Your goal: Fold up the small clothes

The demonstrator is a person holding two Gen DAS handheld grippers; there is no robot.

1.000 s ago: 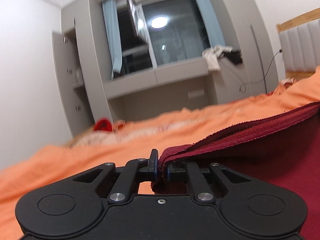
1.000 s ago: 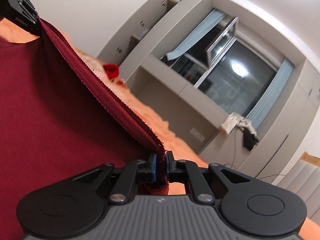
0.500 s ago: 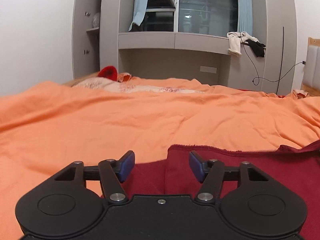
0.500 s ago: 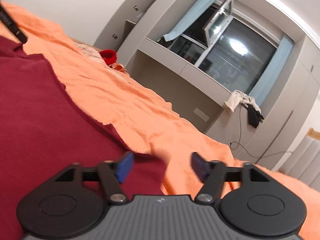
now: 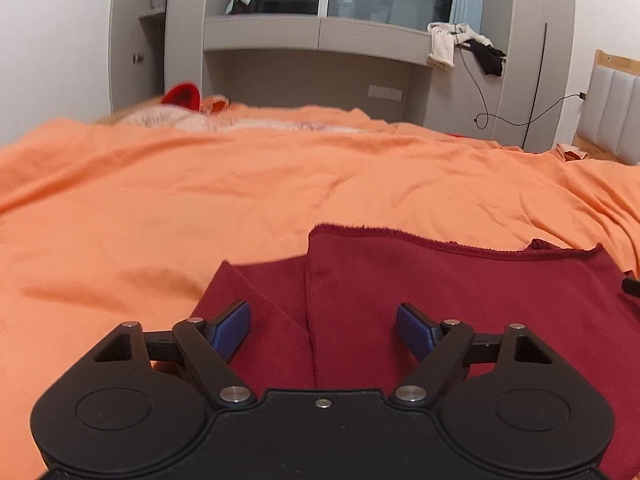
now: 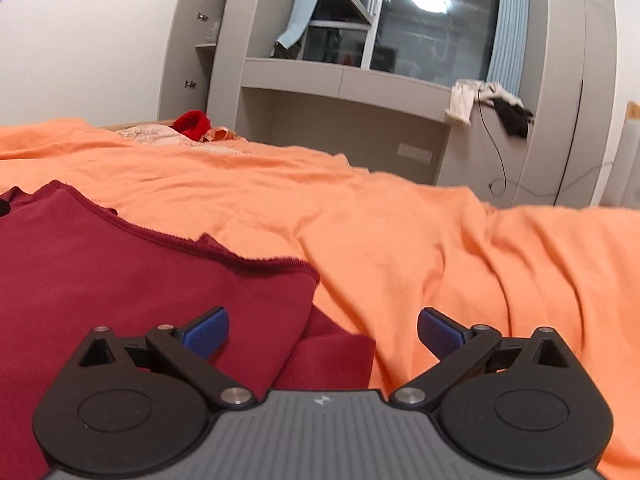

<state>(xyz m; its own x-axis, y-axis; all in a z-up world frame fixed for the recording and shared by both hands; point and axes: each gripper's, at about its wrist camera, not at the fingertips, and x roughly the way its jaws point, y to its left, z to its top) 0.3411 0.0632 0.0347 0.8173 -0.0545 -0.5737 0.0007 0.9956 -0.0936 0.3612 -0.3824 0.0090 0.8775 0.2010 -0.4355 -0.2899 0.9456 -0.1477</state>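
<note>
Both of your tools, the left tool [image 5: 323, 328] and the right tool [image 6: 323, 332], have just been opening and now stand released with nothing pinched, because the dark red garment [image 5: 460, 292] lies folded over on the orange bedspread [image 5: 240, 192].

This is a bedroom in a home. A wide orange bedsheet [image 5: 280, 184] covers a bed, with a padded headboard [image 5: 616, 112] at its far right. Built-in grey cabinets [image 6: 400, 92] frame a dark window [image 6: 436, 36] hung with pale blue curtains [image 6: 506, 24]. Stray clothes [image 5: 464, 46] drape the ledge, and a charging cable [image 5: 520, 120] trails down.
</note>
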